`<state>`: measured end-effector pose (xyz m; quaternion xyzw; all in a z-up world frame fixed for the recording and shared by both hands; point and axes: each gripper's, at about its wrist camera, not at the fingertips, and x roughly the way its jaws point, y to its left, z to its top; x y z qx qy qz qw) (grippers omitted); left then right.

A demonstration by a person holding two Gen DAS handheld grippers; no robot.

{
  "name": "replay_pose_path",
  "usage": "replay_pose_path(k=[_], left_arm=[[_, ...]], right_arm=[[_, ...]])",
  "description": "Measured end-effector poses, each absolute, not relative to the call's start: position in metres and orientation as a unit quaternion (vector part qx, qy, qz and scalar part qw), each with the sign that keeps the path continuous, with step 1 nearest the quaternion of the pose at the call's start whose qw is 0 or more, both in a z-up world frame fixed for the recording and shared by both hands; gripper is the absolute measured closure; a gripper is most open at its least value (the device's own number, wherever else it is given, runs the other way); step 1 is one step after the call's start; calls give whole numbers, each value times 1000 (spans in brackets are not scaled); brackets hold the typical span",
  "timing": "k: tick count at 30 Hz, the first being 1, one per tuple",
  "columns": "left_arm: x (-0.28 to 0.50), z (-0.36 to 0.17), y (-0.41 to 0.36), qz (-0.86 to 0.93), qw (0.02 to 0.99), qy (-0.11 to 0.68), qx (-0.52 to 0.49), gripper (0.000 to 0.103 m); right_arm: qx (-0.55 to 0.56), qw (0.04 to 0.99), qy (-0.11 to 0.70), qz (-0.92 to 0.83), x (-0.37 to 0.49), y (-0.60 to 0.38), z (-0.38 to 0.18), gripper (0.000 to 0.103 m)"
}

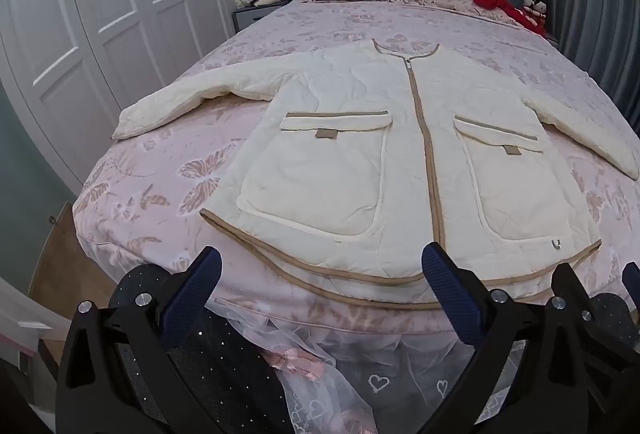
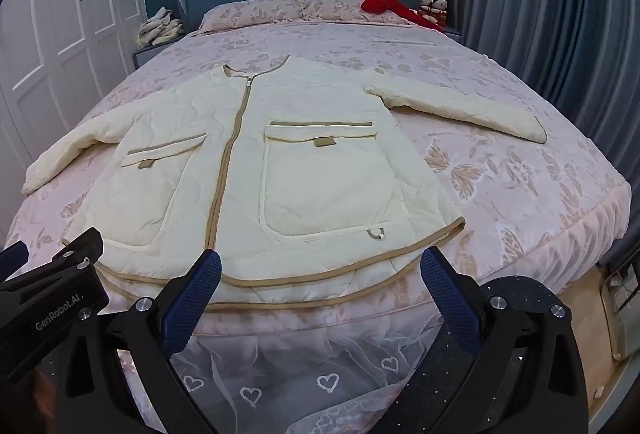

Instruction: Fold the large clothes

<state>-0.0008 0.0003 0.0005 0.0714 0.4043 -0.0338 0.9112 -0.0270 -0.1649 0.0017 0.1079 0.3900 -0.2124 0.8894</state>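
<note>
Both my views are evenly and softly lit, rather cool and dim, with faint shadows under the jacket (image 1: 360, 161). The fisheye bends the bed (image 2: 520, 185) into a dome and blackens the corners. My tongs look slightly soft up close.

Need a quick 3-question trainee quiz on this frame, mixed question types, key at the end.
1. True or false: the cream jacket lies zipped, sleeves spread, on the bed.
2. The left gripper and right gripper are: A) both open, empty B) both shut on the hem C) one holding a sleeve.
3. Fill in: the red garment lies near the ____.

Key: 1 true; 2 A; 3 pillows.
</note>
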Motion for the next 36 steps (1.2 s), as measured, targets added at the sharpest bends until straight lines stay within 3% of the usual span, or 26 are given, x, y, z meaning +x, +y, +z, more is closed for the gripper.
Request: replay_pose_path(k=[36], left_arm=[[-6, 7, 1, -34, 911, 405, 69, 7]], right_arm=[[98, 894, 377, -221, -34, -162, 9, 5]])
